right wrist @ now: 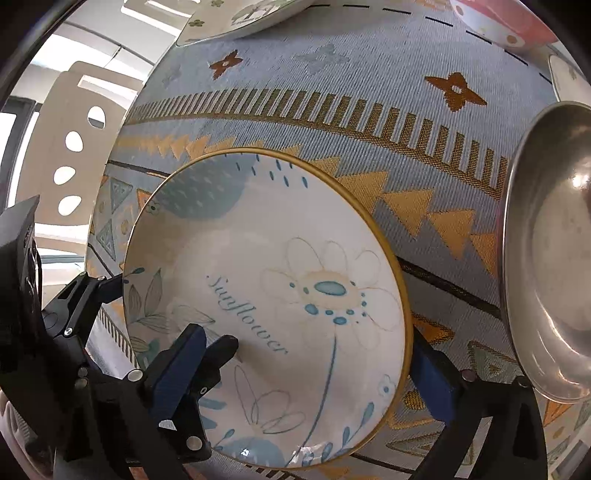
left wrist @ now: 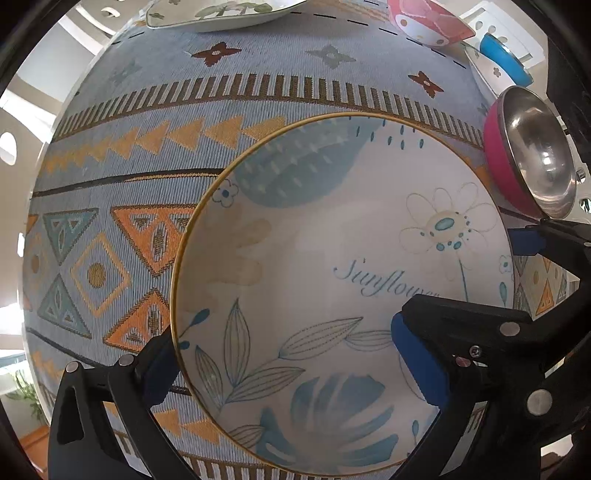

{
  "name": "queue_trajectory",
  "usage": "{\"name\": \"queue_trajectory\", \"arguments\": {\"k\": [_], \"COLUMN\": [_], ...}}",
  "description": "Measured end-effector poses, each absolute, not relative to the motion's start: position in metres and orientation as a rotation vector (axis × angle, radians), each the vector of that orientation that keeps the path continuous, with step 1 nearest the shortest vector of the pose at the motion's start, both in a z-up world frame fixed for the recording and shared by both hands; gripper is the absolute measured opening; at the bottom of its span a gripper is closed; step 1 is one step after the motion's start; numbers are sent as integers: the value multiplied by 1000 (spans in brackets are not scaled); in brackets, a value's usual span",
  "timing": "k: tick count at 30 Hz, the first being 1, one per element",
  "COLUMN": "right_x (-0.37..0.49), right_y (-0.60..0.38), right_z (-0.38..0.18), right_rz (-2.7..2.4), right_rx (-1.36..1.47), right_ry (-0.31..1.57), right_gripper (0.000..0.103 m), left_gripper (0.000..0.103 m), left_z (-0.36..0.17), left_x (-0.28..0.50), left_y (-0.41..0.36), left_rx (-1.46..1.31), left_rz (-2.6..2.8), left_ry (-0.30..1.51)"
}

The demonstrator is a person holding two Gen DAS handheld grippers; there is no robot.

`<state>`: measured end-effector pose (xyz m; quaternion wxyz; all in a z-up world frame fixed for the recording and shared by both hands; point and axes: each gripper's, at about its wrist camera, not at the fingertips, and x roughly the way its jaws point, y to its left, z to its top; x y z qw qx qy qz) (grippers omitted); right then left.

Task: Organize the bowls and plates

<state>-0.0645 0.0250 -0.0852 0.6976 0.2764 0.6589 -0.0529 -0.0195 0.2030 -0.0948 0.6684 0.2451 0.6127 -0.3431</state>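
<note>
Item 1: my left gripper (left wrist: 291, 369), jaws wide, straddling the Sunflower plate (left wrist: 332, 266), 1 finger outside its rim, 1 over its face. Item 2: my right gripper (right wrist: 314, 373), jaws wide across the same plate. Plate lies on the patterned cloth (left wrist: 147, 155). Steel bowl (left wrist: 535, 162) just right of the plate; floral plate (left wrist: 221, 13) and pink bowl (left wrist: 428, 18) well beyond it.

I see a worktop (left wrist: 155, 155) under a patterned blue cloth; on it, the Sunflower plate (left wrist: 332, 258) centre frame, a floral dish (left wrist: 221, 13) top, a pink bowl (left wrist: 424, 22) upper right.
</note>
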Motion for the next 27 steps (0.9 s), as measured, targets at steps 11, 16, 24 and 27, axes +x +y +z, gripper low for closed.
{"name": "queue_trajectory", "arguments": {"k": [11,16,24,27], "right_x": [-68,-63,-52,-47], "right_y": [30,34,15,7], "right_z": [-84,-86,-88,-76], "right_rz": [-147,-190,-279,-302], "right_rx": [577,585,761,783], "right_ry": [1474,1493,1537,1507], "right_gripper": [103,103,87,87], "left_gripper": [103,103,93,93], "left_z": [-82,-80,-57,-44], "left_x": [-24,-30,-3,15], "left_y": [217,219,236,244], "left_rx": [562,581,503,462], "left_rz": [-805,-803,-821,-817], "left_ry": [1365,1377,1395,1383]}}
